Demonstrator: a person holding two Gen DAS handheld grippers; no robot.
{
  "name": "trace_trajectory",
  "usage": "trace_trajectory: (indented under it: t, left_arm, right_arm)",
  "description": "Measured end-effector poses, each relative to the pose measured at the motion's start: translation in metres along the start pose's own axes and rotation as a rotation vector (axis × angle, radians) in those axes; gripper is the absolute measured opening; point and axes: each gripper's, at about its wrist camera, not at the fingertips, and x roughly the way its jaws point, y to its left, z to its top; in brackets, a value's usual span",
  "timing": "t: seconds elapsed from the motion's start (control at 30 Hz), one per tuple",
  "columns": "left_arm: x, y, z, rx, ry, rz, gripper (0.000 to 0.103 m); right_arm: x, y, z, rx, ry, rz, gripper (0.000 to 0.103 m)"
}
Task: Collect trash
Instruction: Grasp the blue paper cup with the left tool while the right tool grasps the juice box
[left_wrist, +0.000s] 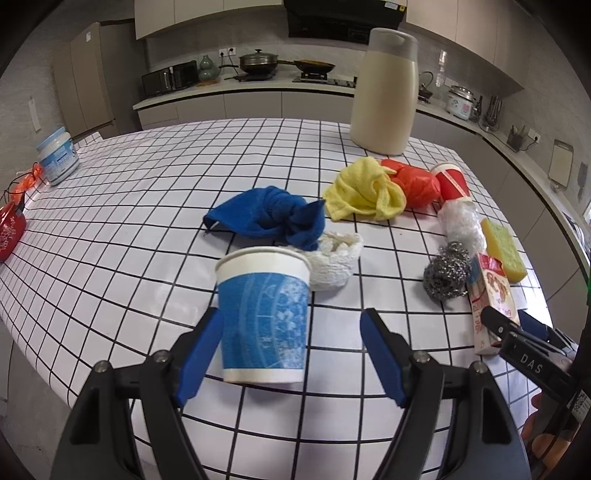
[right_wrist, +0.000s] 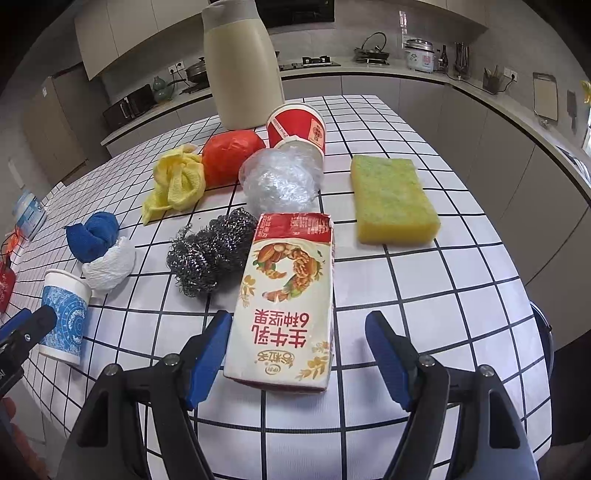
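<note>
A blue and white paper cup (left_wrist: 263, 314) stands upright between the open fingers of my left gripper (left_wrist: 291, 332); the left finger is close to its side. It also shows in the right wrist view (right_wrist: 64, 314). A flattened milk carton (right_wrist: 286, 299) lies between the open fingers of my right gripper (right_wrist: 299, 336). Behind lie a crumpled white tissue (left_wrist: 332, 262), a clear plastic wad (right_wrist: 280, 177), a red plastic bag (right_wrist: 231, 155) and a tipped red paper cup (right_wrist: 295, 127).
On the checked table (right_wrist: 424, 295) lie a blue cloth (left_wrist: 269, 214), a yellow cloth (left_wrist: 364, 190), a steel scourer (right_wrist: 210, 251) and a yellow-green sponge (right_wrist: 391, 199). A tall cream jug (left_wrist: 384, 92) stands at the back. A white jar (left_wrist: 59, 155) stands far left.
</note>
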Motion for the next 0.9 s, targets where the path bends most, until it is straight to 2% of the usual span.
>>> trace_trajectory:
  t: [0.27, 0.47, 0.7, 0.83, 0.9]
  left_arm:
    - [0.022, 0.004, -0.006, -0.002, 0.051, 0.007, 0.078]
    - [0.035, 0.002, -0.007, -0.009, 0.069, -0.036, 0.078]
    - [0.038, 0.006, 0.002, -0.021, 0.050, -0.044, 0.078]
    - [0.044, 0.009, 0.001, -0.029, 0.063, -0.056, 0.063]
    - [0.043, 0.011, -0.001, -0.038, 0.054, -0.061, 0.062]
  right_arm:
    - [0.010, 0.006, 0.002, -0.004, 0.011, 0.014, 0.076]
    - [0.014, 0.006, 0.003, -0.010, 0.012, 0.002, 0.076]
    - [0.018, 0.001, 0.007, 0.008, 0.011, 0.005, 0.076]
    - [0.022, 0.003, 0.006, 0.001, 0.026, 0.011, 0.073]
    - [0.022, 0.005, 0.005, -0.009, 0.022, 0.004, 0.072]
